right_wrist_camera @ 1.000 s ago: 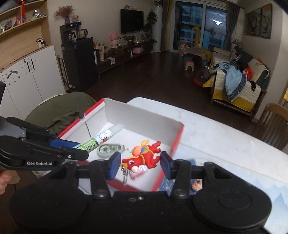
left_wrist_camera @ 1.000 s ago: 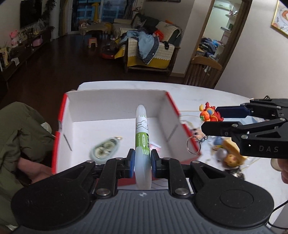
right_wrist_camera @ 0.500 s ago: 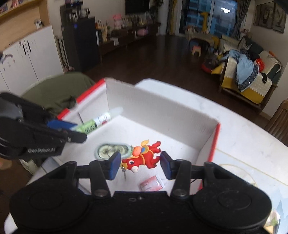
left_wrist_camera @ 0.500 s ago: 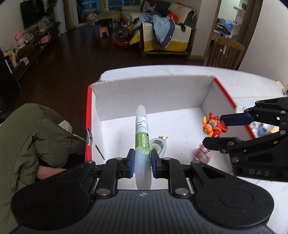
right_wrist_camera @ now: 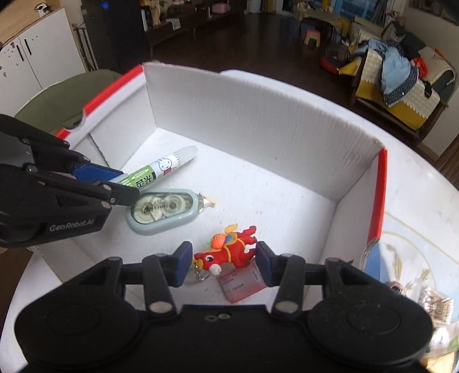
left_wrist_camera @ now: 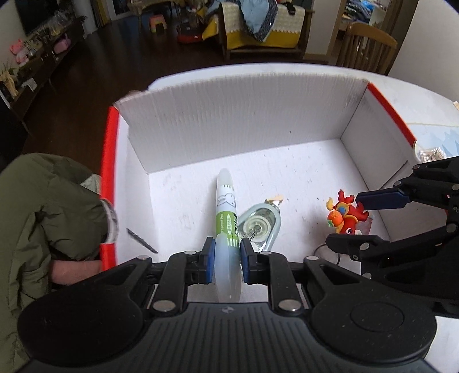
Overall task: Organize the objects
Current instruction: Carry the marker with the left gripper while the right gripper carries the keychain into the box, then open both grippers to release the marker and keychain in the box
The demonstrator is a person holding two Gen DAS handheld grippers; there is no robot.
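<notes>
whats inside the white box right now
The white box holds a correction tape, a pink card, the highlighter pen clamped by the left gripper, and a red horse keychain. Its ring is partly hidden.

home living room: sofa (left_wrist_camera: 258, 25), tv cabinet (left_wrist_camera: 37, 66)

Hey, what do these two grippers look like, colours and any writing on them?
Both are matte black linkages with silver rivets and blue finger pads. The left gripper reads "GenRobot.AI" in white on its side. The right gripper shows no readable lettering now.
</notes>
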